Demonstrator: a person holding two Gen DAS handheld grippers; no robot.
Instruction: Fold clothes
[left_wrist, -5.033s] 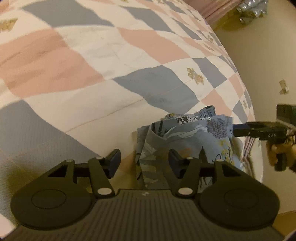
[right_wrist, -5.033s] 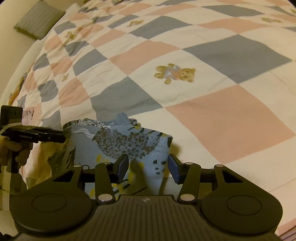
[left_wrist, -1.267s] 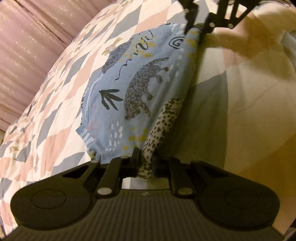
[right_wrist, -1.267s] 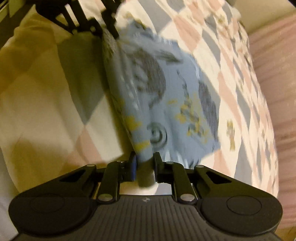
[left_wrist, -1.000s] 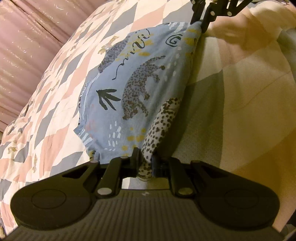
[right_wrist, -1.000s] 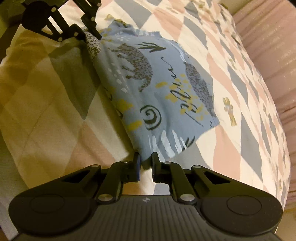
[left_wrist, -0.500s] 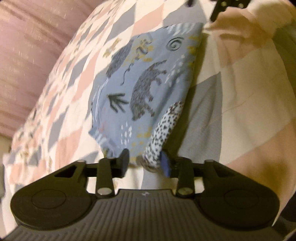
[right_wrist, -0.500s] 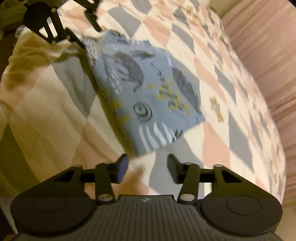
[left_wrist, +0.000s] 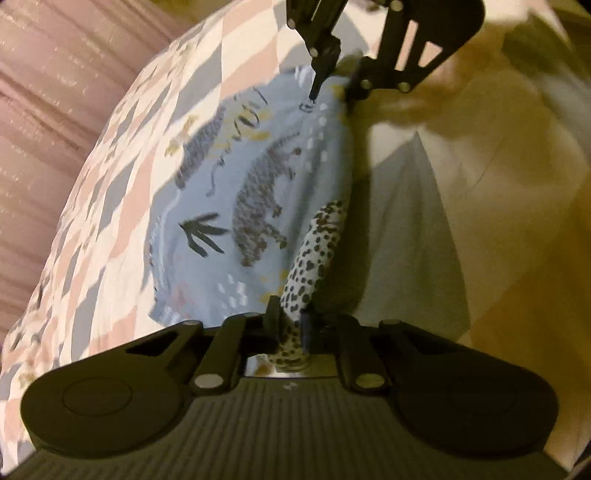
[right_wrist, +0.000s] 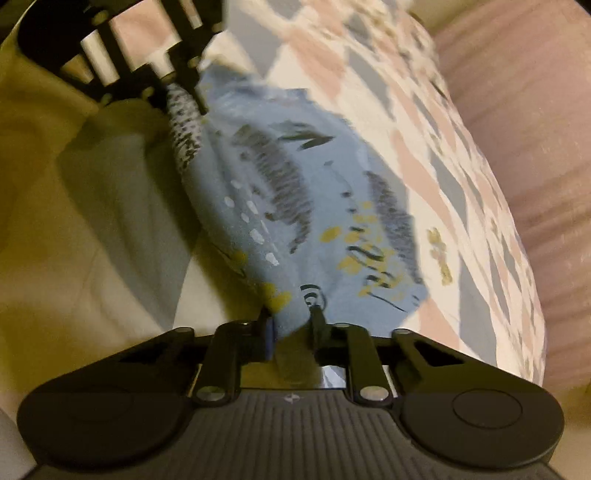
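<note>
A light blue garment (left_wrist: 221, 192) printed with leopards and yellow marks lies on the checked quilt, its spotted white edge (left_wrist: 317, 251) along one side. My left gripper (left_wrist: 290, 325) is shut on the near end of that spotted edge. Across the cloth, the right gripper (left_wrist: 336, 90) pinches the far corner. In the right wrist view the same garment (right_wrist: 295, 192) runs away from my right gripper (right_wrist: 291, 328), which is shut on a blue corner with a spiral mark. The left gripper (right_wrist: 184, 92) holds the spotted end at the top left. The cloth sags a little between the two.
The quilt (left_wrist: 424, 221) of pink, grey and cream squares covers the bed and drops away at its edge (right_wrist: 517, 295). A pink curtain (left_wrist: 44, 92) hangs behind the bed, also at the right (right_wrist: 535, 110) in the right wrist view.
Half a second ago both grippers stood open, drawn back from the garment. Both have moved in and shut on its two ends again.
</note>
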